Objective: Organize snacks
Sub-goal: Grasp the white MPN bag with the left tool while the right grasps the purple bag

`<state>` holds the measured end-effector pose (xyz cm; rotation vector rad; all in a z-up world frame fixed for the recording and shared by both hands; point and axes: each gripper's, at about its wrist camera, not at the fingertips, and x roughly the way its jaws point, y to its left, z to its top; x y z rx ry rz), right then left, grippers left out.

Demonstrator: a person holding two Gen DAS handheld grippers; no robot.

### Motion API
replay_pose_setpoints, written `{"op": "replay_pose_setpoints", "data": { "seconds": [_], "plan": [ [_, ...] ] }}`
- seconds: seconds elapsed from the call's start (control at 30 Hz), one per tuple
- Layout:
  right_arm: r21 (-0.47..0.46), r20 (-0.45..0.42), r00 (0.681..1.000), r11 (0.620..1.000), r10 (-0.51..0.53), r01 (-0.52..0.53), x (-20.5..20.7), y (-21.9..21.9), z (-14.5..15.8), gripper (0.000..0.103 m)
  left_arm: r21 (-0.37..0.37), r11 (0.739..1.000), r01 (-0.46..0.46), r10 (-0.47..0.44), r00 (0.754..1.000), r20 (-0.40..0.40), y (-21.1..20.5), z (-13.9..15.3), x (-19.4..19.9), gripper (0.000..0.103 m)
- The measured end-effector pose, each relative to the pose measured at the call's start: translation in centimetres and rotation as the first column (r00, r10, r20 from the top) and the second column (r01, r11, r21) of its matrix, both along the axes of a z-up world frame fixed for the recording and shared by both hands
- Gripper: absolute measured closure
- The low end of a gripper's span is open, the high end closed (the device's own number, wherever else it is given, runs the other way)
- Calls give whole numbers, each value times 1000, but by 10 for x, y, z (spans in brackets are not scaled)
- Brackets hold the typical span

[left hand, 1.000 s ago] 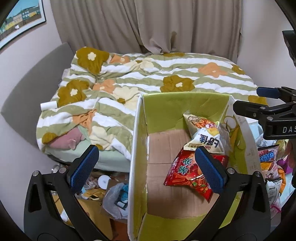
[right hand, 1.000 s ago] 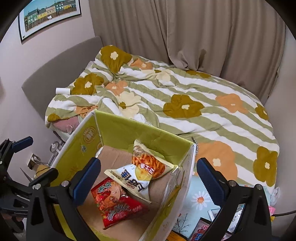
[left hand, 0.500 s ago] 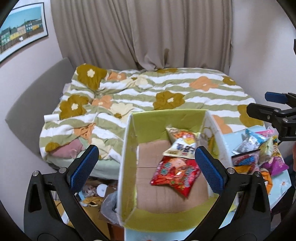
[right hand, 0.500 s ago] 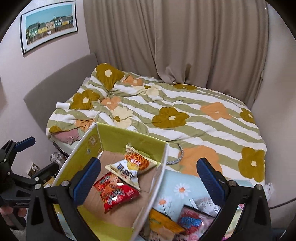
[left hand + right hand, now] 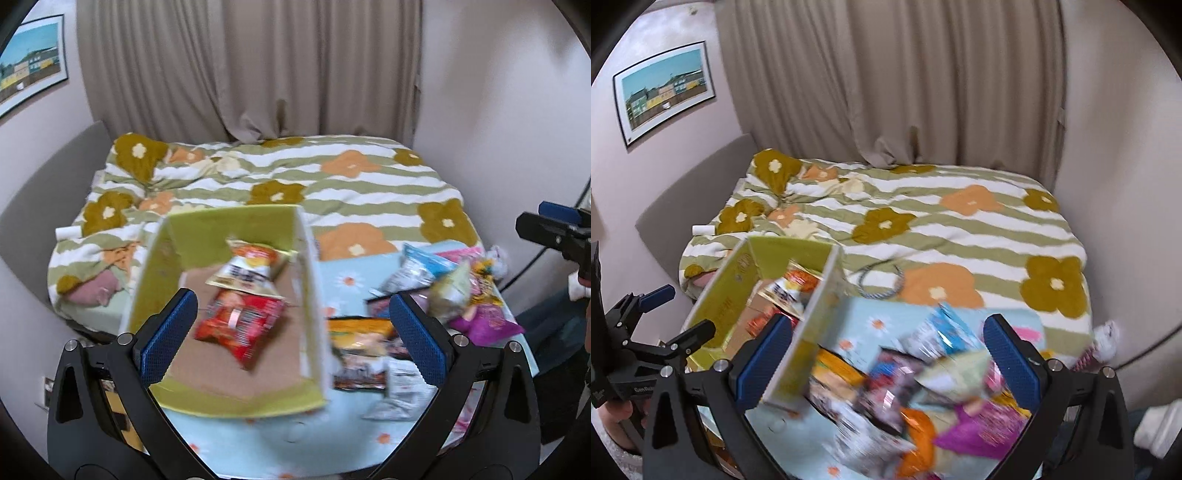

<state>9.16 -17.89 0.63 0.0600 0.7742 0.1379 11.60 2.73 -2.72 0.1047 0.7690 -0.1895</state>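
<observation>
Both views are smeared with motion blur here, but the layout reads well enough. The left claw (image 5: 291, 332) hangs with its blue pads spread wide and nothing between them, above the green-lined cardboard box (image 5: 236, 400). Inside that box lie two packets: a red snack bag (image 5: 240, 328) flat on the brown floor, and a white-and-orange bag (image 5: 249, 271) propped toward the far wall, its lower edge overlapping the red one.

Over to the right claw (image 5: 888, 360), also gaping wide and gripping nothing, poised over the pile of loose snacks (image 5: 923, 398) that sits just beside the box on the pale blue flowered surface (image 5: 860, 321). In that heap a purple packet (image 5: 979, 432), an orange one (image 5: 918, 439) and a blue-and-white one (image 5: 945, 328) show, with the rest too blurred to sort out.

Beyond the surface is the bed with its striped flower duvet (image 5: 923, 221), backed by beige curtains (image 5: 905, 81).
</observation>
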Motion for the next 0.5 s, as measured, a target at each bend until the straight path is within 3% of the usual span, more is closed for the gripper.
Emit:
{"op": "replay_pose_setpoints", "data": {
  "seconds": [0.23, 0.5],
  "plan": [
    [4, -57, 998, 999, -41, 41, -40, -61, -41, 0, 0, 1000, 16, -15, 998, -56, -55, -32, -31, 0],
    [26, -180, 977, 992, -115, 121, -43, -111, -117, 0, 9, 999, 31, -29, 986, -162, -96, -103, -48, 0]
  ]
}}
